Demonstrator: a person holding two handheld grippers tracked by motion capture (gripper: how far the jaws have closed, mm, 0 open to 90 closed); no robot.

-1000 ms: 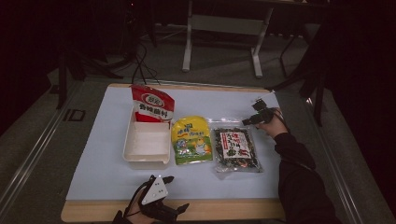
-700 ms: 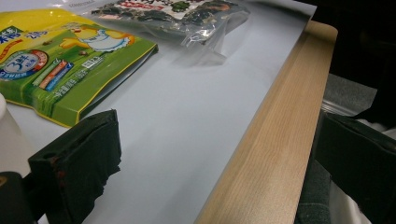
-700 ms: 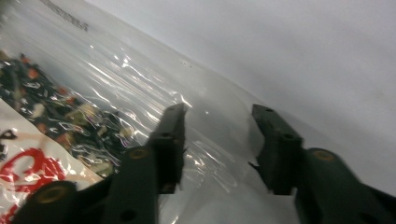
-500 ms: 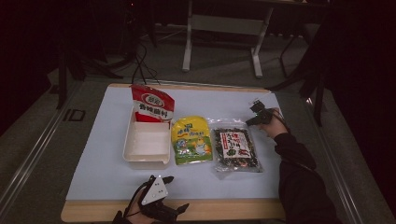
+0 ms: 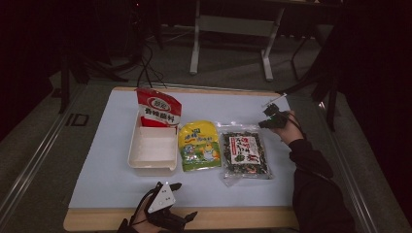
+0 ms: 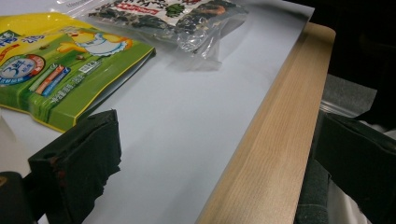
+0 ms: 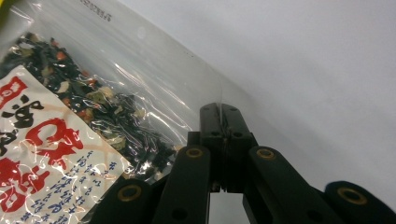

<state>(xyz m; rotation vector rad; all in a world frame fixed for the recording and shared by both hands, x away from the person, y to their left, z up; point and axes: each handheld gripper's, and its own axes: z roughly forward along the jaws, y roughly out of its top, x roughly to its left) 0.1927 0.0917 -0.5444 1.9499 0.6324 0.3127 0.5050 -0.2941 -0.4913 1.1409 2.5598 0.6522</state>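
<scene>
The clear packet of dried vegetables (image 5: 244, 154) is lying flat on the pale table cover (image 5: 102, 165), toward the right side, just beside the yellow-and-green packet (image 5: 198, 145). In the right gripper view its far corner, an empty strip of transparent film (image 7: 205, 100), is being pinched between the pressed-together jaws of the right gripper (image 7: 225, 116), which have just been closing on it. The packet is being judged light and limp: thin crinkled plastic around loose dry flakes, so sagging and swinging from the held corner are to be expected, and the contents are likely to slide toward the low end. The film looks glossy and slippery, so a hold on the flat sealed margin, not on the bulging middle, is being favoured; the flakes inside are brittle and could be crushed by a squeeze there. A slow lift is being advised, since a thin edge can slip out of the pads.

Farther left, an open white tray (image 5: 152, 150) is standing next to the yellow packet, with a red-and-white pouch (image 5: 158, 108) propped upright at its far end. The left gripper (image 5: 167, 208) is being held at the near wooden edge (image 6: 275, 140), its jaws spread wide with nothing between them.
</scene>
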